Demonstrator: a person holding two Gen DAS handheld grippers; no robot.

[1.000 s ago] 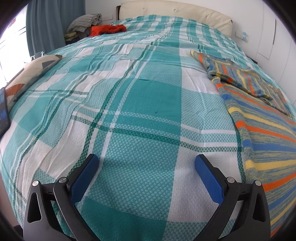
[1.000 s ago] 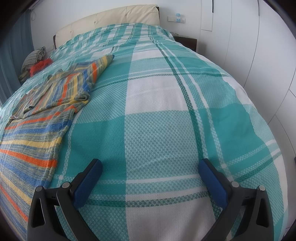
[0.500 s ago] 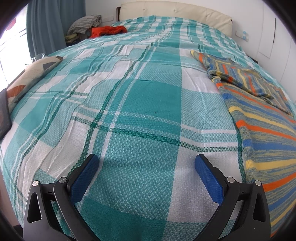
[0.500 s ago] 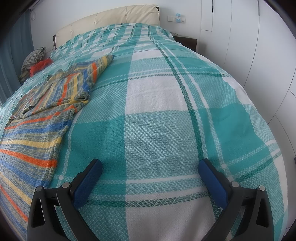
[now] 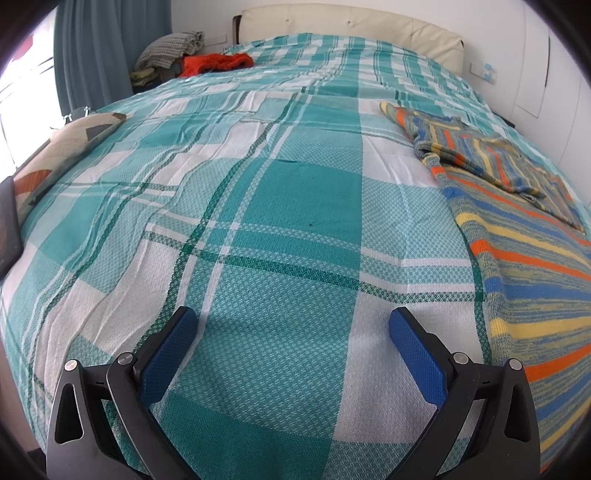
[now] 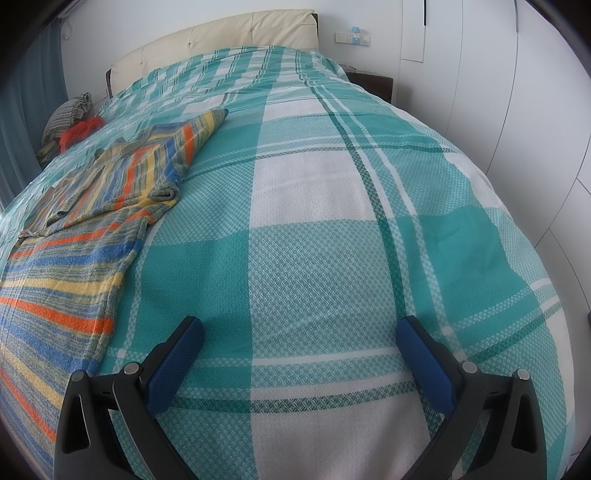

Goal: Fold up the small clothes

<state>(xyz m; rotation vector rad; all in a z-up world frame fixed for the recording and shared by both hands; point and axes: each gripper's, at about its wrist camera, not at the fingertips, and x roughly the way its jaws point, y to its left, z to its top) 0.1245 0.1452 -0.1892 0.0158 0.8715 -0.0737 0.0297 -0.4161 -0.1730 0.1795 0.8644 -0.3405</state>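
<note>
A striped knit sweater in blue, yellow and orange (image 5: 532, 258) lies spread on the bed, right of my left gripper; a sleeve is folded over its upper part. In the right wrist view the sweater (image 6: 74, 266) lies to the left. My left gripper (image 5: 293, 325) is open and empty above the teal plaid bedspread (image 5: 280, 206). My right gripper (image 6: 301, 334) is open and empty above bare bedspread (image 6: 332, 221), right of the sweater's edge.
A red garment (image 5: 218, 62) and a grey folded pile (image 5: 170, 51) sit at the far left corner by the curtain. A patterned cushion (image 5: 62, 147) lies at the bed's left edge. The cream headboard (image 5: 351, 26) is at the far end. White wardrobe doors (image 6: 517, 110) stand right.
The left wrist view has shifted slightly, with the cushion and dark object at the left edge sliding outward. The right gripper has not moved. Both stay open.
</note>
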